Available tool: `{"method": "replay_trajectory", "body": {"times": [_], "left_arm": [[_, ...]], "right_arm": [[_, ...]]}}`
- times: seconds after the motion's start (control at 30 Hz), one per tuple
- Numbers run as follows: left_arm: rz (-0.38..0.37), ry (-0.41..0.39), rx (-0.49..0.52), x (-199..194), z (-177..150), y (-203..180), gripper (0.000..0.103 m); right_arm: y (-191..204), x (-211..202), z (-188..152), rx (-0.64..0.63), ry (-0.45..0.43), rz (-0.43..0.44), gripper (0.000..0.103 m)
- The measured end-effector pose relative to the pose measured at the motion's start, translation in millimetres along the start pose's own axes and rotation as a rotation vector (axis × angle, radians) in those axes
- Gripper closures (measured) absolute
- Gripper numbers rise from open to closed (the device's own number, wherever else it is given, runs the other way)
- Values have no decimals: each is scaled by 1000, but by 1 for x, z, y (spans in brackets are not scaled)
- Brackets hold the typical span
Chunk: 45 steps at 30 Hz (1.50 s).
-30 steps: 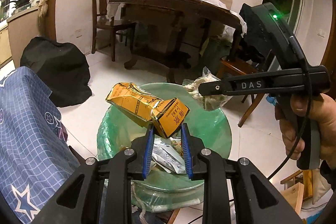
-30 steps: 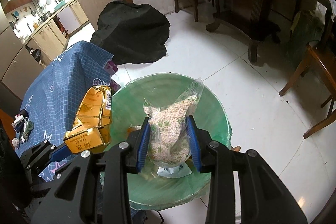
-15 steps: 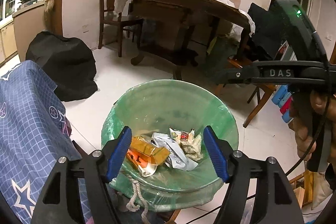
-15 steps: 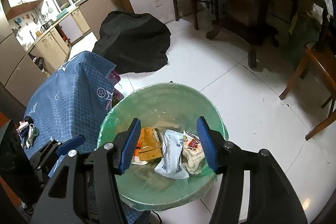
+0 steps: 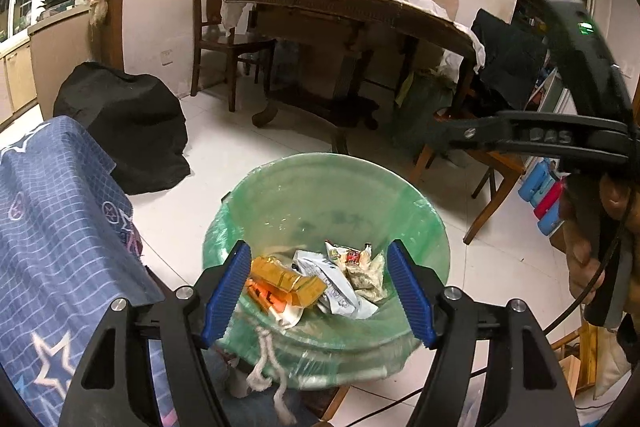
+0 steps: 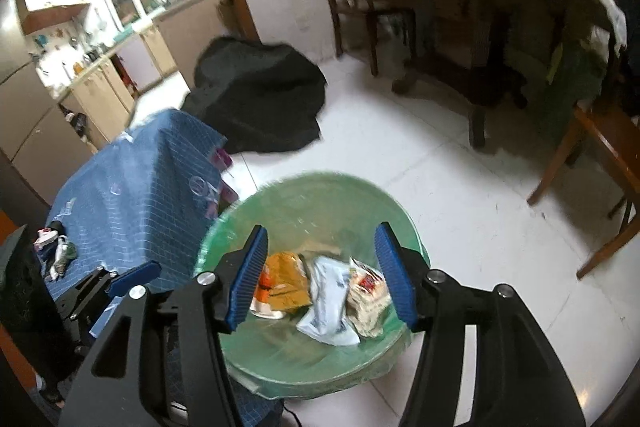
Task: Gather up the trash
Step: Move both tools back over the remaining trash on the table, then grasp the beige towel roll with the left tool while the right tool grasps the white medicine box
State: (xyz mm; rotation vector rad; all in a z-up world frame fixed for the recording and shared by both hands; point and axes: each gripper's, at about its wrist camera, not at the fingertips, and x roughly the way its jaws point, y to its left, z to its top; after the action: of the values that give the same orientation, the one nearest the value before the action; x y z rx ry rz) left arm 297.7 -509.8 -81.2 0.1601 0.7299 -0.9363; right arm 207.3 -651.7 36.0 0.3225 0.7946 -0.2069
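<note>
Crinkled foil wrappers (image 5: pixel 316 283) (glossy, creased) lie in the film-lined round bin (image 5: pixel 420 203).

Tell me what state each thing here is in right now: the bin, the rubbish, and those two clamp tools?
Bin: upright, lined with a green bag, only its bottom covered.
Yellow packet: lying loose in the bin.
White wrapper: crumpled, beside the yellow packet.
Clear bag of crumbs: lying in the bin.
Left gripper: open, empty.
Right gripper: jaws opening, nothing between them.
</note>
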Motion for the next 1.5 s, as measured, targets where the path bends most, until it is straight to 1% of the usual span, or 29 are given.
{"method": "replay_trajectory", "body": {"times": [0.07,0.17,0.27,0.33,0.37,0.43,0.53,0.63,0.7,0.8,0.87,0.93,1.03,1.2,1.33,1.43,1.47,1.5], "left_arm": [[11,-12,-16,-18,-6,7,32],[51,-15,-52,-50,-22,31,32],[123,-20,-113,-91,-45,70,32],[165,-33,-153,-118,-57,95,32],[199,-50,-184,-141,-66,115,32],[249,-75,-229,-173,-78,141,32],[354,-132,-306,-236,-98,190,32],[444,-160,-372,-285,-119,228,32],[525,-178,-425,-319,-135,259,32],[628,-186,-503,-358,-160,302,27],[675,-178,-555,-376,-178,329,22],[702,-165,-608,-388,-194,355,19],[707,-145,-648,-397,-210,380,15],[675,-105,-648,-383,-208,405,14],[669,-71,-646,-359,-206,409,14],[656,-61,-661,-353,-208,417,15],[651,-73,-665,-354,-209,419,25],[642,-65,-673,-354,-210,421,40]], "right_arm": [[13,-24,-10,-24,-75,24,36],[35,-49,-32,-52,-159,62,31],[61,-58,-58,-84,-192,105,28],[80,-59,-72,-110,-200,130,26],[91,-58,-79,-128,-203,141,25],[110,-55,-88,-150,-203,168,24],[141,-48,-95,-180,-186,231,23],[167,-43,-98,-209,-168,274,22],[184,-40,-100,-227,-158,296,22],[207,-37,-102,-264,-143,323,20],[222,-34,-105,-287,-129,341,20],[236,-29,-109,-313,-108,360,19],[260,-19,-114,-353,-65,385,18],[297,3,-120,-412,12,433,18],[326,26,-116,-384,93,515,18],[346,43,-108,-335,141,570,18],[355,48,-106,-332,153,585,18],[366,52,-104,-340,158,591,18]]}}
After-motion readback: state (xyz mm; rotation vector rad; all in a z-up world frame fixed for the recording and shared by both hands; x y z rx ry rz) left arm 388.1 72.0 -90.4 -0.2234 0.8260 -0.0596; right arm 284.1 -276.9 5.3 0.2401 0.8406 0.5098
